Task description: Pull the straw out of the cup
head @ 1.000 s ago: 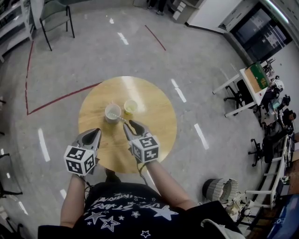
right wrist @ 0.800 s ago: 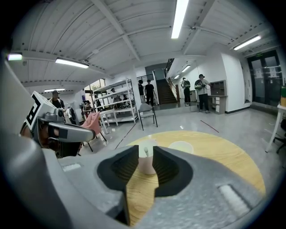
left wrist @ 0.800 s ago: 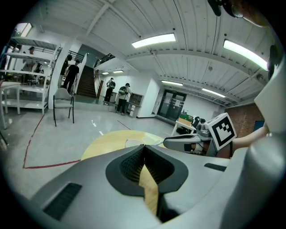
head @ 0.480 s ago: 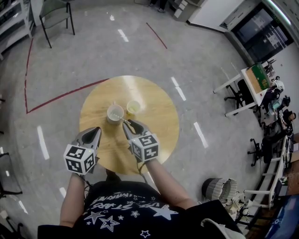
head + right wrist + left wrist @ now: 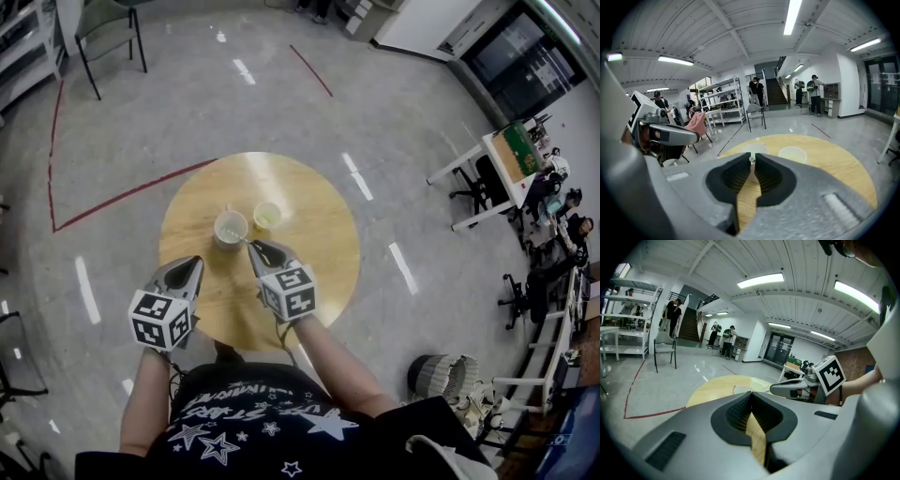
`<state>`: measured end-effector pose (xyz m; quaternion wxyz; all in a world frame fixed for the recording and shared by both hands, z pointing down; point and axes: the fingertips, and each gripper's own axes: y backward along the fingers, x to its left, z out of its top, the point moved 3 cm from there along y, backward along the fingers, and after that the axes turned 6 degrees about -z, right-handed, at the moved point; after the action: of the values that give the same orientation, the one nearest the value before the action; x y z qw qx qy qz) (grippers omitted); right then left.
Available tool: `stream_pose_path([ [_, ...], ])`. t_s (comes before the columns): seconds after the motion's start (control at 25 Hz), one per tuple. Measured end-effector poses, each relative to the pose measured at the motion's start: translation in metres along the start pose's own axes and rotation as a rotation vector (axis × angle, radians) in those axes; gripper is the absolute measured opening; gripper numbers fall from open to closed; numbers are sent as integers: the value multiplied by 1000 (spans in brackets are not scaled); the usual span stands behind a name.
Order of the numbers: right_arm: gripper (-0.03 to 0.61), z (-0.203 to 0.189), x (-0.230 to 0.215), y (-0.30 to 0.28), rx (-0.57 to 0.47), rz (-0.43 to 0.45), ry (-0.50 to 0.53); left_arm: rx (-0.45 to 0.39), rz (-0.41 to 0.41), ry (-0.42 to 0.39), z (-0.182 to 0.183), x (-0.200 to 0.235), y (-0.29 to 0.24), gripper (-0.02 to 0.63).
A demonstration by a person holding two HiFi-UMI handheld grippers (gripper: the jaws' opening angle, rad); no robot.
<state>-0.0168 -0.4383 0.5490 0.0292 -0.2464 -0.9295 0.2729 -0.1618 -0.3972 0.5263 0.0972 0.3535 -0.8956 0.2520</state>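
A pale cup [image 5: 230,227] stands near the middle of the round wooden table [image 5: 309,211], beside a shorter yellowish cup [image 5: 267,217]. A thin straw [image 5: 244,240] leans out of the pale cup toward me. My right gripper [image 5: 252,246] is just right of that cup, jaws shut on the straw's end; in the right gripper view the straw [image 5: 750,160] shows as a small pale tip pinched at the right gripper [image 5: 751,157], with the pale cup [image 5: 754,148] right behind. My left gripper [image 5: 190,267] hangs over the table's near left part, shut and empty; in the left gripper view the left gripper [image 5: 751,394] has touching jaws.
The yellowish cup [image 5: 792,153] sits right of the jaws. The table stands alone on a grey floor with red tape lines [image 5: 122,195]. A chair [image 5: 112,33] is far back left, a desk [image 5: 497,164] and office chairs at right. People stand far off by the stairs [image 5: 757,91].
My right gripper has crept slightly forward and left toward the pale cup, and its jaws look narrower than a second ago. The left gripper has stayed put.
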Motion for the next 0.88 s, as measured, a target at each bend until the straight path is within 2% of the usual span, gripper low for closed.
stream_pose_path([
  [0.4, 23, 2, 4, 15, -34, -26, 15, -11, 7, -6, -4, -11, 6, 6],
  [0.6, 21, -1, 8, 34, -68, -42, 40, -34, -8, 3, -9, -30, 18, 6],
  [0.88, 21, 8, 6, 69, -128, -45, 33, -44, -3, -30, -5, -58, 25, 8],
])
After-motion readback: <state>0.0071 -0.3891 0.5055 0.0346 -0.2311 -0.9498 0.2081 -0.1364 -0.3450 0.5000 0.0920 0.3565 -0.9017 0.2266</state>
